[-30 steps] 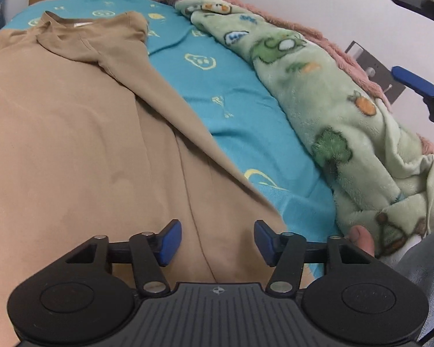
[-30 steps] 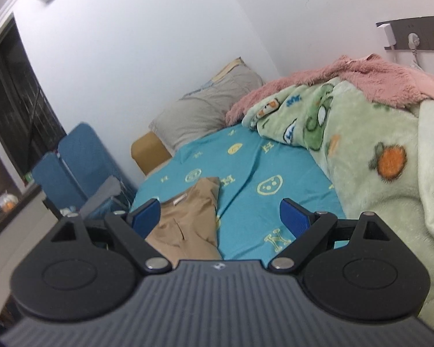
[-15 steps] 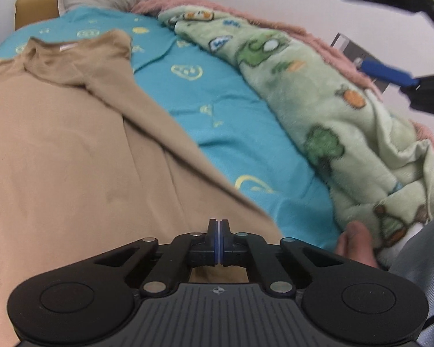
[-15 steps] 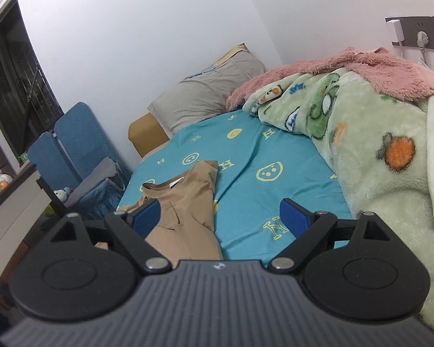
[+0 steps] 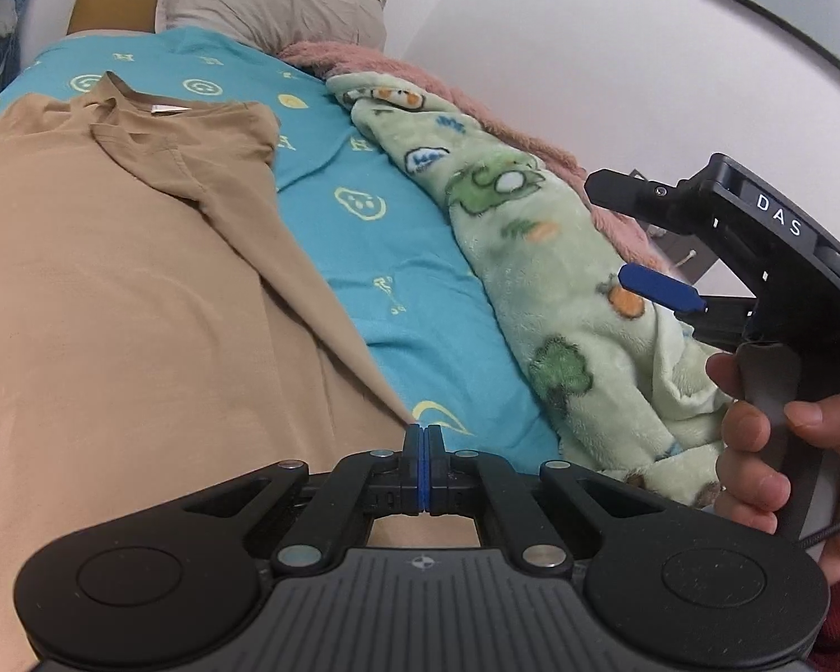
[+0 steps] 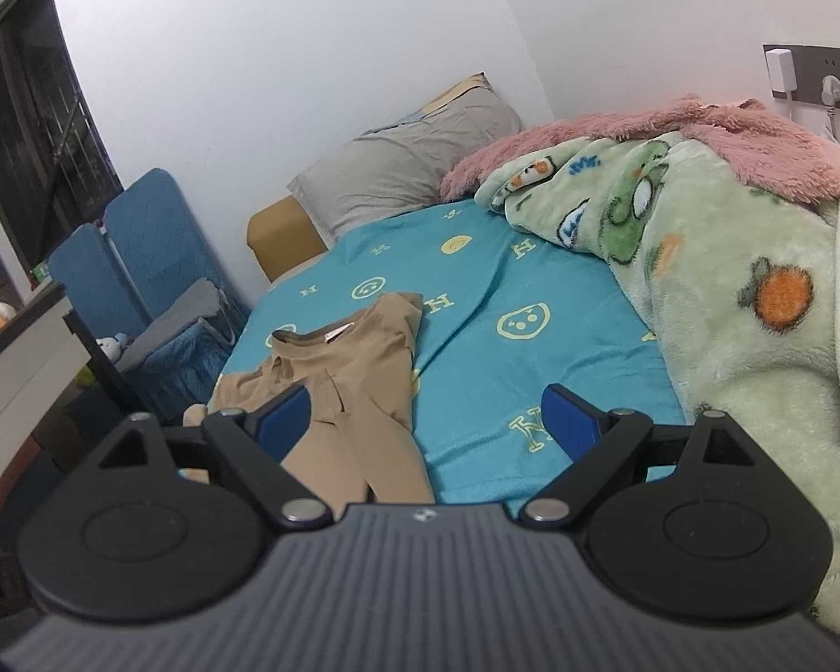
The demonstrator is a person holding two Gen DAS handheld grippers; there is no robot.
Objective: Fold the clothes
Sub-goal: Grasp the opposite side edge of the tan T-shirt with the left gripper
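Observation:
A tan T-shirt (image 5: 112,291) lies spread on the blue bed sheet (image 5: 397,257), collar toward the pillow. My left gripper (image 5: 424,467) is shut at the shirt's near right edge; I cannot tell whether cloth is pinched between the pads. My right gripper (image 6: 425,420) is open and empty, held in the air above the near part of the bed. It shows in the left wrist view (image 5: 644,241) at the right, over the green blanket. The shirt also shows in the right wrist view (image 6: 353,386).
A green fleece blanket (image 5: 560,291) and a pink one (image 6: 728,134) are heaped along the bed's right side by the wall. A grey pillow (image 6: 409,162) lies at the head. A blue folding chair (image 6: 140,257) stands left of the bed. Wall sockets (image 6: 812,84) are at right.
My left gripper has shut at the shirt's near right edge and lifted back a little. My right gripper stayed open and moved lower, closer to the left one.

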